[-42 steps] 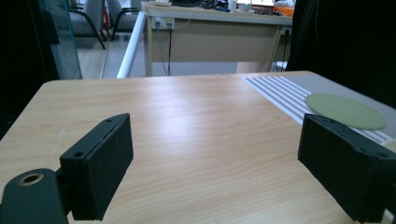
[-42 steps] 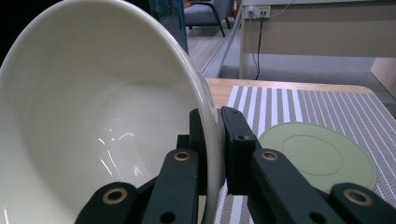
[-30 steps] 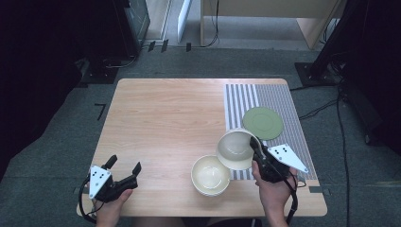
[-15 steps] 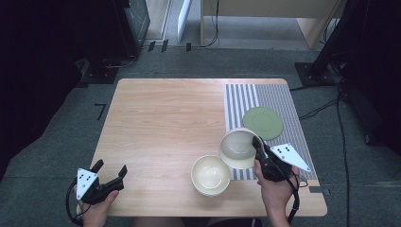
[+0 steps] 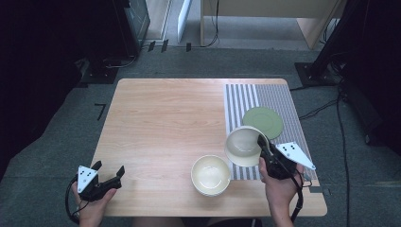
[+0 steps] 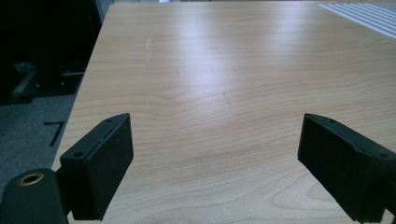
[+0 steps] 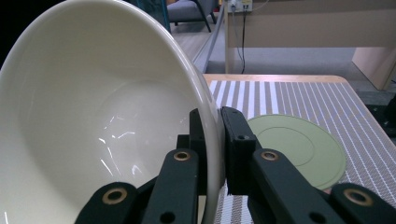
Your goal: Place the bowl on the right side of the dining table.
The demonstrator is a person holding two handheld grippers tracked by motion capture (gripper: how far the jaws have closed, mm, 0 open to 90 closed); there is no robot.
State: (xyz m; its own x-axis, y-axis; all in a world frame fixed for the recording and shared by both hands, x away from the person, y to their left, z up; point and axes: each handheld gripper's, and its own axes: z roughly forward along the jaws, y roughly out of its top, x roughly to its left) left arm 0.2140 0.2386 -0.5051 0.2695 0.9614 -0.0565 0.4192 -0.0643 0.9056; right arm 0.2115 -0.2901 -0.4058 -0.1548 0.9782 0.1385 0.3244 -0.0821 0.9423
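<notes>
A: Which containers are out, and is anything in them?

B: Two cream bowls. The lifted bowl [image 5: 242, 145] is gripped by its rim in the right gripper [image 5: 261, 142], tilted on its side over the near edge of the striped mat [image 5: 279, 97]. In the right gripper view its inside [image 7: 93, 121] is bare and glossy, and the jaws are pinched tight on the thin wall, one inside and one outside.

A: And the other?

B: The second bowl [image 5: 211, 174] stands upright on the wooden worktop [image 5: 165, 118], just beside the mat and close under the lifted one. It looks empty too.

A: What else is nearby?

B: A flat green plate [image 5: 263, 122] lies on the mat, just past the lifted bowl; the right gripper view shows it [image 7: 299, 149] behind the jaws, with nothing on it.

A: And the left side?

B: The left gripper [image 5: 108, 171] sits at the near left corner of the worktop, well apart from the bowls. Its jaws stand wide with only bare wood [image 6: 210, 93] between them.

A: Anything in the way?

B: Nothing lies between the two bowls. Cables [image 5: 321, 106] trail on the floor off the right edge.
</notes>
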